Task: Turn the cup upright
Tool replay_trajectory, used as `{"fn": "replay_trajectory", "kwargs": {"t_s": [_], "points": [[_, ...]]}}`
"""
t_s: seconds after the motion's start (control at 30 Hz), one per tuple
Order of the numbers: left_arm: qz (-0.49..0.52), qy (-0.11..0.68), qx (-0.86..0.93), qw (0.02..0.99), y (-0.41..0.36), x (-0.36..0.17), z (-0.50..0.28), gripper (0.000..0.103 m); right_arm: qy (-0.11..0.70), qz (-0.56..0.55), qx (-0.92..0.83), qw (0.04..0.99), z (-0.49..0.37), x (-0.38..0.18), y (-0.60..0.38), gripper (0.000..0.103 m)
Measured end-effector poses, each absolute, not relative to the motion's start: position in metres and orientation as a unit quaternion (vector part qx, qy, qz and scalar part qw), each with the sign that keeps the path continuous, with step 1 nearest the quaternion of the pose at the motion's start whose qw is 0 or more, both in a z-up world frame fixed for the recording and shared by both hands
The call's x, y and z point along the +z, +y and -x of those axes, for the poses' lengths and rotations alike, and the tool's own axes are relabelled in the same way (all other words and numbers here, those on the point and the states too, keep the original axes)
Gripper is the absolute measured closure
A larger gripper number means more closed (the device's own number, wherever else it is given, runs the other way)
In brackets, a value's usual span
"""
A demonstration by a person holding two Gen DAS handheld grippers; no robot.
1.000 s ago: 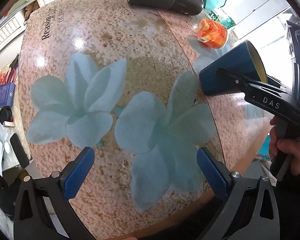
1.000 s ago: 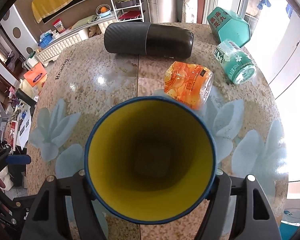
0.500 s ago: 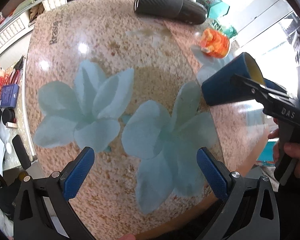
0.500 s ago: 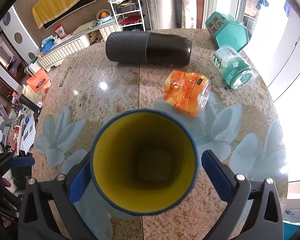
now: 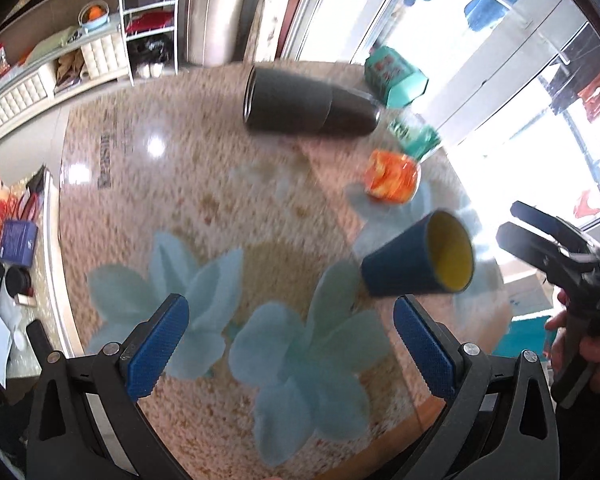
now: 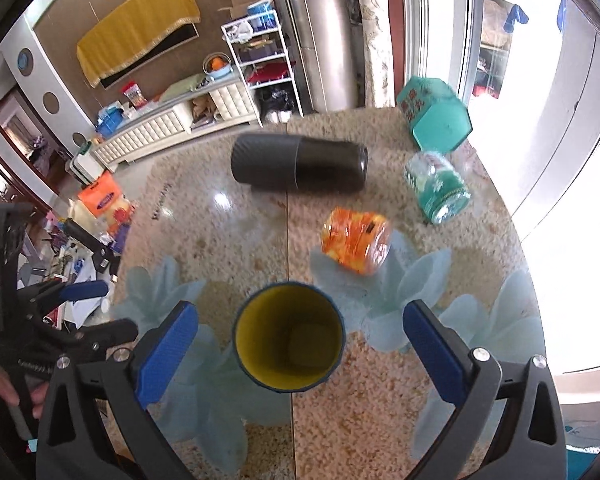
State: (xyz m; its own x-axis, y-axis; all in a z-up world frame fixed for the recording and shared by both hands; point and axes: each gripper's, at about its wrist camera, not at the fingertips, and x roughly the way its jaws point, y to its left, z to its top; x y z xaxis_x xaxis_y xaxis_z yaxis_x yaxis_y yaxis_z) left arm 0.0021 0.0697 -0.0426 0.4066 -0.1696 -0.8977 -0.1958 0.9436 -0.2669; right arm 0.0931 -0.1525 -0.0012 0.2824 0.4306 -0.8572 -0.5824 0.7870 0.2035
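Observation:
The cup (image 6: 290, 350) is dark blue outside and yellow inside. It stands on the table (image 6: 228, 248) with its open mouth up, between my right gripper's blue pads but apart from them. My right gripper (image 6: 300, 350) is open and empty. In the left wrist view the cup (image 5: 416, 258) is at the right, with the right gripper (image 5: 556, 236) beyond it. My left gripper (image 5: 290, 340) is open and empty above the near table, left of the cup.
A black cylinder (image 6: 300, 168) lies on its side at the back. An orange packet (image 6: 356, 244), a green jar (image 6: 438, 188) lying down and a teal box (image 6: 434, 118) are at the back right. The table's edge curves close on the right.
My right gripper has opened, let go of the cup and drawn back. The cup now stands alone on the table. My left gripper has lifted and drawn back, showing more of the room.

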Motion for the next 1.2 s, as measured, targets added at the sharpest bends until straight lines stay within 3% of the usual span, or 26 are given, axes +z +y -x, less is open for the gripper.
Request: {"fn": "replay_trajectory", "kwargs": {"t_s": [0.47, 1.2], "points": [[0.128, 0.501, 0.021, 0.855, 0.009, 0.016, -0.025, 0.0, 0.51, 0.08, 0.332, 0.79, -0.11, 0.02, -0.18, 0.0], [0.102, 0.493, 0.077, 0.861, -0.045, 0.02, -0.032, 0.0, 0.509, 0.081, 0.375, 0.77, -0.115, 0.017, -0.211, 0.0]]}}
